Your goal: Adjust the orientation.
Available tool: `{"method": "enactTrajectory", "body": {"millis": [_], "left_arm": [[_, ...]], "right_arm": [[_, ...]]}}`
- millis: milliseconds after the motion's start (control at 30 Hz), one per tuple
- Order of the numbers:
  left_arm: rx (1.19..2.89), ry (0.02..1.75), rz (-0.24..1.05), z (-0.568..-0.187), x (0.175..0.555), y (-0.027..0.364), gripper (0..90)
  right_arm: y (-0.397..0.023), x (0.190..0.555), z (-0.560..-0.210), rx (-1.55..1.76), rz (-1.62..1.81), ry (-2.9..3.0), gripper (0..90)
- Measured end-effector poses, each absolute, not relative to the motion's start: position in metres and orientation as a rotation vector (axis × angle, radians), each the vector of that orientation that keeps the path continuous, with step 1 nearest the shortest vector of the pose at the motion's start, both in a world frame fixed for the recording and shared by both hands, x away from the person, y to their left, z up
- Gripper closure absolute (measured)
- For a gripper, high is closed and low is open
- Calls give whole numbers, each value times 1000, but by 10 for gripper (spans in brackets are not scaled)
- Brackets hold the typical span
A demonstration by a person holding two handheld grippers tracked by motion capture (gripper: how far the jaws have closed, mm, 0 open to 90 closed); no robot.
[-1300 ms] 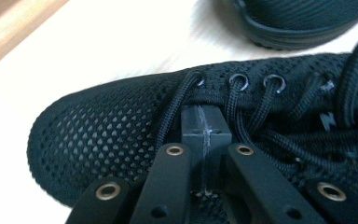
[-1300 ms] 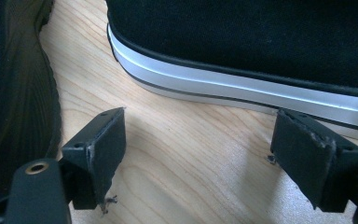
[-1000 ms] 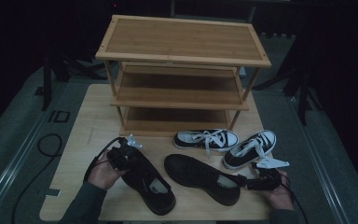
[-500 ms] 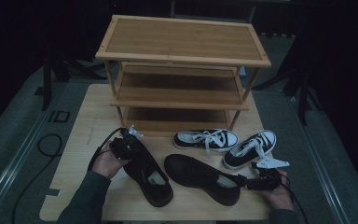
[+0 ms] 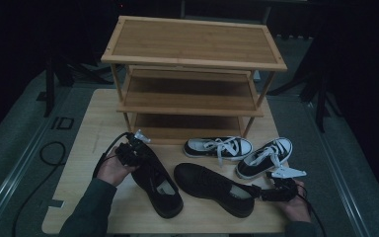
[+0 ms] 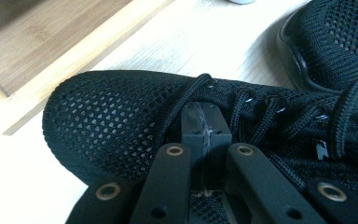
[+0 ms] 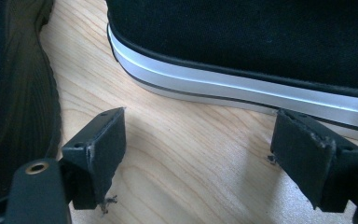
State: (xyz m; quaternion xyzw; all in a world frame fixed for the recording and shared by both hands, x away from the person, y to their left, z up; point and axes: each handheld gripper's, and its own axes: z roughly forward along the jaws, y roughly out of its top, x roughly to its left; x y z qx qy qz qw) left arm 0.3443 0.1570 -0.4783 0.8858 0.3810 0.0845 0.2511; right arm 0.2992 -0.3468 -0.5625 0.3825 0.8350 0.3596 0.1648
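Note:
A black mesh shoe (image 5: 157, 183) lies at the front left of the table, toe toward the rack. My left gripper (image 5: 137, 153) sits on its laced upper; in the left gripper view the pads (image 6: 192, 125) are pressed together under a lace of that black mesh shoe (image 6: 112, 121). A second black shoe (image 5: 212, 187) lies at front centre. My right gripper (image 5: 257, 191) rests by its heel, open. In the right gripper view bare table lies between the jaws of my right gripper (image 7: 198, 154), with a black-and-white sneaker (image 7: 242, 70) just ahead.
A three-tier bamboo shoe rack (image 5: 192, 74) stands at the back of the table (image 5: 89, 128). Two black-and-white sneakers (image 5: 218, 147) (image 5: 264, 158) lie in front of the rack's right side. A cable (image 5: 49, 153) trails off the left side.
My left hand has moved a little away from the table's front edge toward the rack, and the black mesh shoe has shifted with it. The right gripper has stayed put.

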Motion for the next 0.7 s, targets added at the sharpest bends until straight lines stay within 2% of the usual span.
{"method": "enactTrajectory", "body": {"millis": [100,267,533,700], "left_arm": [[2401,1046,251,-474,342,158,885],[2386,1060,268,-467,339,161,767],[2354,1044,255,-456,330,162,631],[2343,1034,250,-450,325,159,600]], "right_arm": [[-347,299,-562,1090,1025,2379,179],[-347,299,-562,1090,1025,2379,180],[-347,299,-562,1090,1025,2379,180],[-347,299,-562,1090,1025,2379,179]]}}
